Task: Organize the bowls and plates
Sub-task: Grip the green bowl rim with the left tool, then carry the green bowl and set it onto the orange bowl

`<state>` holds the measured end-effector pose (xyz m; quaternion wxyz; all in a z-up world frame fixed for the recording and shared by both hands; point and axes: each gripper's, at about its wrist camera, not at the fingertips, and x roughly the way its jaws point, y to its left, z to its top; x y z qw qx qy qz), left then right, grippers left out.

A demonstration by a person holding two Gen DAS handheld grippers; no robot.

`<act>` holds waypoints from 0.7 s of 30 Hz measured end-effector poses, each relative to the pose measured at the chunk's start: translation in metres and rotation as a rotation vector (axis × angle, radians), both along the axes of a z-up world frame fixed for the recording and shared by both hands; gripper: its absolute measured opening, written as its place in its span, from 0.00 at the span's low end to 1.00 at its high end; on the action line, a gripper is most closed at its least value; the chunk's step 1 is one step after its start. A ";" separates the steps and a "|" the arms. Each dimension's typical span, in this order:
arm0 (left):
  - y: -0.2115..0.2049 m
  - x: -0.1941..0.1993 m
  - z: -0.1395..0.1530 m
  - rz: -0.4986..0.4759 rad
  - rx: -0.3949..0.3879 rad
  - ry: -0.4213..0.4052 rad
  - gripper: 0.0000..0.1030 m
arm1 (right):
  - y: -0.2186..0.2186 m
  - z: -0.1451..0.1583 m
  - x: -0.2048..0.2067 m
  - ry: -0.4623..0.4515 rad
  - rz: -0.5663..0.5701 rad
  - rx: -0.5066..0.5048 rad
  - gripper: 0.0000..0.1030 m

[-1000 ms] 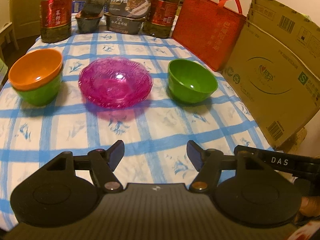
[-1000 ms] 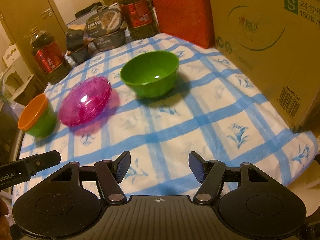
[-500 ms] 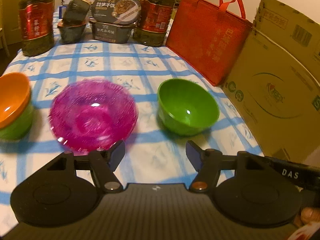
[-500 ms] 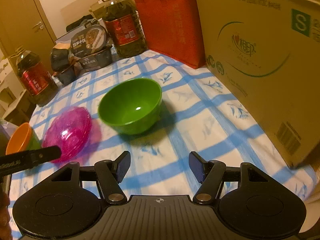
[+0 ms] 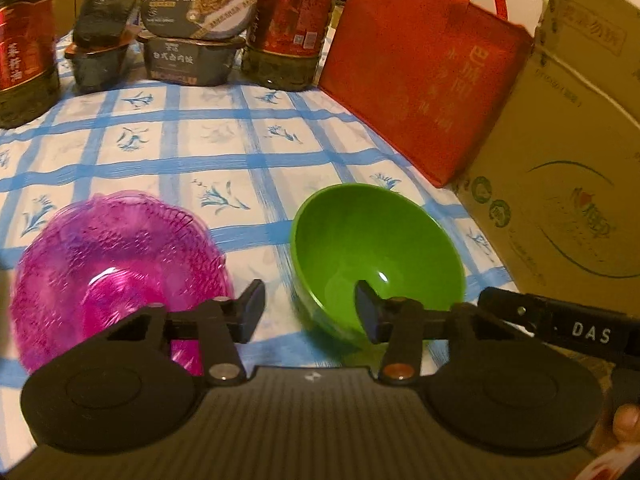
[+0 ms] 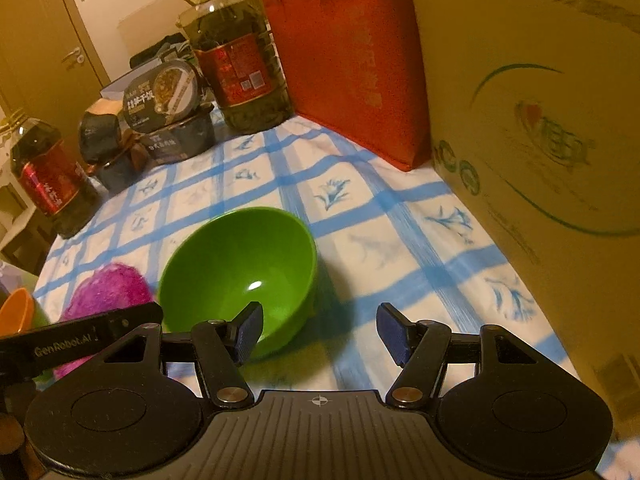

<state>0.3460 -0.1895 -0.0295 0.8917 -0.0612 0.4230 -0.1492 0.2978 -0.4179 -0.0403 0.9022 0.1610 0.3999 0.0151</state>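
Observation:
A lone green bowl (image 5: 376, 256) (image 6: 240, 264) stands on the blue-checked tablecloth (image 5: 224, 148). My left gripper (image 5: 310, 308) straddles its left rim, one finger inside and one outside. Its jaws are closing, and the pads are still clear of the rim. My right gripper (image 6: 320, 330) is open over the bowl's right rim, with its left fingertip above the hollow. A pink ribbed glass bowl (image 5: 116, 272) (image 6: 108, 292) sits just left of the green one. An orange bowl (image 6: 16, 312) shows at the far left edge.
Two oil bottles (image 5: 288, 20) (image 6: 48, 176) and stacked food boxes (image 5: 196, 32) line the back of the table. A red bag (image 5: 420, 68) and a large cardboard box (image 5: 560, 168) wall off the right side, close to the green bowl.
Both grippers moved forward and down onto the green bowl. The left jaws narrowed. The orange bowl slid out of the left wrist view.

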 end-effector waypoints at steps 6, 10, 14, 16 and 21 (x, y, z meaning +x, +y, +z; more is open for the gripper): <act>-0.011 0.022 -0.014 -0.006 0.014 0.011 0.31 | 0.001 -0.019 0.030 0.039 0.027 0.011 0.45; -0.014 0.029 -0.017 -0.016 0.035 0.014 0.19 | 0.004 -0.026 0.040 0.049 0.047 0.010 0.34; -0.014 0.033 -0.019 -0.017 0.054 0.019 0.12 | 0.005 -0.029 0.045 0.054 0.054 0.015 0.24; -0.013 0.034 -0.020 -0.019 0.062 0.022 0.10 | 0.006 -0.030 0.046 0.053 0.061 0.014 0.20; -0.012 0.033 -0.019 -0.019 0.057 0.032 0.10 | 0.012 -0.028 0.047 0.052 0.066 -0.005 0.12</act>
